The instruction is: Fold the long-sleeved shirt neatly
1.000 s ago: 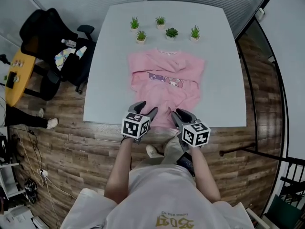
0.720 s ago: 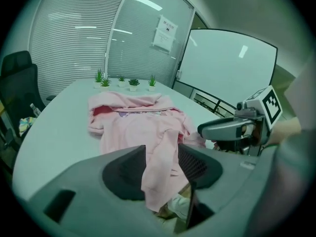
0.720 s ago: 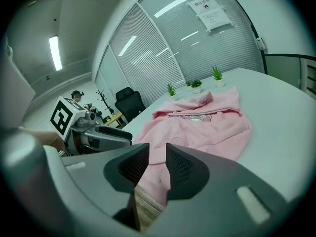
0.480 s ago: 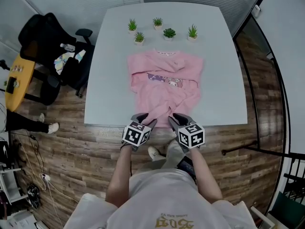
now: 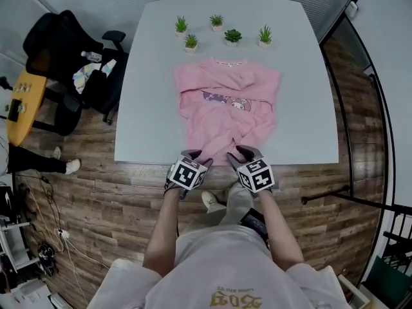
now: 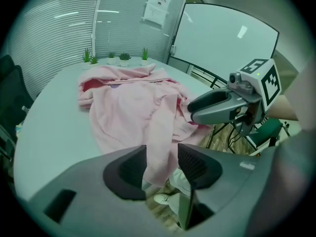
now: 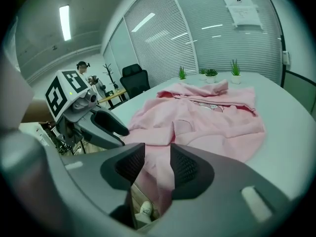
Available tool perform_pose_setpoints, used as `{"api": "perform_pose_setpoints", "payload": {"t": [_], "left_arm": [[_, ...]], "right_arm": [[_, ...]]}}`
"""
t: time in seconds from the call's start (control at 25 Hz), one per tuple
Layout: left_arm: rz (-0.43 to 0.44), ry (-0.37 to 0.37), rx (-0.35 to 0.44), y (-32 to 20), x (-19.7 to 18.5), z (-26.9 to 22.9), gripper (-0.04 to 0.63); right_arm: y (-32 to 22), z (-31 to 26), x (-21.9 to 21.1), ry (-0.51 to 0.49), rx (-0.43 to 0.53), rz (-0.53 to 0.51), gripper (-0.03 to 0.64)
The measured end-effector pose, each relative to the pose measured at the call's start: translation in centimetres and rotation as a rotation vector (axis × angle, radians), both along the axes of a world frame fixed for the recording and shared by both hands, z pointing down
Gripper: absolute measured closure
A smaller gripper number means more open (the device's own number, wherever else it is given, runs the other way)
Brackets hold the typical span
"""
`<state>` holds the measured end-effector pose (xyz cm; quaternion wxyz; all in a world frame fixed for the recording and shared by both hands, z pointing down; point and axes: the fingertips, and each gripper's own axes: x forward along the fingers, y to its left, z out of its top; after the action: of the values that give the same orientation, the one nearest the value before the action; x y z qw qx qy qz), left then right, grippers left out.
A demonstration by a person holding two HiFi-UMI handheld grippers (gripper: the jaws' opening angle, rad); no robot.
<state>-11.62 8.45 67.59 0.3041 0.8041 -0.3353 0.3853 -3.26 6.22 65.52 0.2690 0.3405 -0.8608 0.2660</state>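
Note:
A pink long-sleeved shirt (image 5: pixel 225 105) lies crumpled on the white table (image 5: pixel 154 76), its hem hanging over the near edge. My left gripper (image 5: pixel 196 155) is at the left part of that hem. In the left gripper view its jaws (image 6: pixel 162 164) stand apart with the hanging pink cloth (image 6: pixel 133 102) between them, not pinched. My right gripper (image 5: pixel 241 153) is a little to the right along the same edge. Its jaws (image 7: pixel 157 164) are opening, and a fold of the shirt (image 7: pixel 212 112) hangs between them.
Several small potted plants (image 5: pixel 222 34) stand along the table's far side. A black office chair (image 5: pixel 64 63) with clutter and a yellow table (image 5: pixel 22 102) are at the left. Wooden floor and the person's shoe (image 5: pixel 211 201) lie below the near edge.
Both grippers have sunk and come in to the table's near edge, at the shirt's hanging hem. The shirt has not moved.

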Motion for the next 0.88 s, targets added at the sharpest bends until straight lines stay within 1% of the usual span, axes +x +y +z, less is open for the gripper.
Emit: {"api": "perform_pose_setpoints", "payload": {"t": [0.12,0.2,0.32,0.52,0.56,0.64,0.76,0.84,0.88], "left_arm": [[0.007,-0.013,-0.003,-0.2,0.1,0.6,0.394],[0.001,-0.023,0.000,-0.3,0.0,0.9,0.410],[-0.015,-0.040,0.014,-0.9,-0.5,0.9,0.459],[-0.028,-0.078,0.060,-1.2,-0.9,1.3,0.536],[-0.031,-0.087,0.072,-1.2,-1.0,1.3,0.548],[-0.036,-0.100,0.094,-1.2,-1.2,1.3,0.578],[-0.015,-0.107,0.094,-0.8,-1.1,1.1,0.581],[0.014,-0.096,0.068,-0.5,-0.8,1.0,0.549],[0.027,-0.087,0.051,-0.4,-0.5,1.1,0.515]], "right_arm": [[0.3,1.3,0.5,0.049,-0.017,-0.018,0.442],[0.7,2.2,0.8,0.074,-0.029,-0.027,0.443],[0.9,2.6,1.0,0.101,-0.020,-0.040,0.446],[1.1,2.8,0.8,0.156,0.014,-0.069,0.445],[1.2,2.8,0.9,0.161,0.016,-0.063,0.449],[1.0,2.8,1.3,0.171,0.011,-0.048,0.488],[0.9,2.7,1.6,0.174,-0.011,-0.036,0.524],[0.7,2.8,1.4,0.170,-0.019,-0.034,0.569],[0.5,2.9,1.3,0.166,-0.023,-0.030,0.571]]}}
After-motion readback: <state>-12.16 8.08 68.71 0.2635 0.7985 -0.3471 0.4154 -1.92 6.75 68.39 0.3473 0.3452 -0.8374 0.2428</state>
